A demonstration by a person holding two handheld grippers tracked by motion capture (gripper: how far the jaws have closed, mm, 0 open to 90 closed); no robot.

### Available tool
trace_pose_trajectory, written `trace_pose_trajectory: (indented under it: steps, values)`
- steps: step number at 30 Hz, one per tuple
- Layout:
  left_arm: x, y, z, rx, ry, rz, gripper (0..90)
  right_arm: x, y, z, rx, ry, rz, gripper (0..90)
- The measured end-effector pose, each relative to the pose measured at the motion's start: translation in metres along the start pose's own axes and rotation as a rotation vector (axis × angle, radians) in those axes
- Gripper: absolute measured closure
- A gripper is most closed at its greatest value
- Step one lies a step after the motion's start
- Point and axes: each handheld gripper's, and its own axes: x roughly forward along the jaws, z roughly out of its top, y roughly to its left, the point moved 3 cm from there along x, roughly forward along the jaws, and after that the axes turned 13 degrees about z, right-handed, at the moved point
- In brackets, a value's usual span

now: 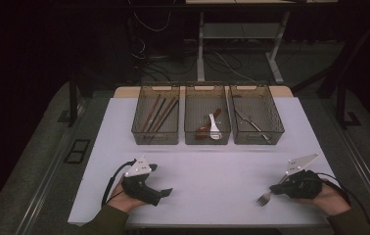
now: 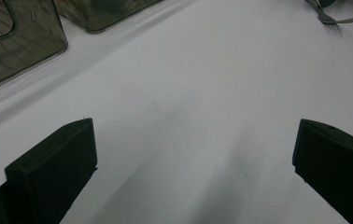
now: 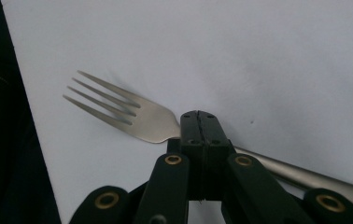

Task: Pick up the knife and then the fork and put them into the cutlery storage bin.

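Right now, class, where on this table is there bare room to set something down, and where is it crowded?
Free: the white table between the left tool and the fork, below the three bins. Crowded: the bin row along the far edge and the right tool corner.

Hidden and cut-off parts

In the right gripper view the closed right tongs cover the neck of the fork, and its handle runs out past the lower right edge. In the left gripper view the fork is clipped by the top edge, and two bins are cut by the top and left edges. In the high view the middle bin holds utensils too small to identify surely.
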Motion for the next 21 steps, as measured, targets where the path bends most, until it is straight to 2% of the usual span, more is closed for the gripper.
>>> trace_pose_trajectory:
  steps: [5, 12, 21]
  values:
    - [0.0, 0.0, 0.0, 0.001, 0.002, -0.001, 0.0, 0.002, 0.001, -0.001, -0.013, -0.007, 0.008, 89.7]
    - [0.001, 0.0, 0.0, 0.0, 0.003, 0.0, 0.0, 0.008, 0.0, 0.005, -0.025, -0.027, -0.006, 89.8]
    - [0.001, 0.0, 0.0, 0.0, 0.004, 0.001, 0.0, 0.017, -0.014, 0.022, -0.033, -0.056, -0.036, 89.8]
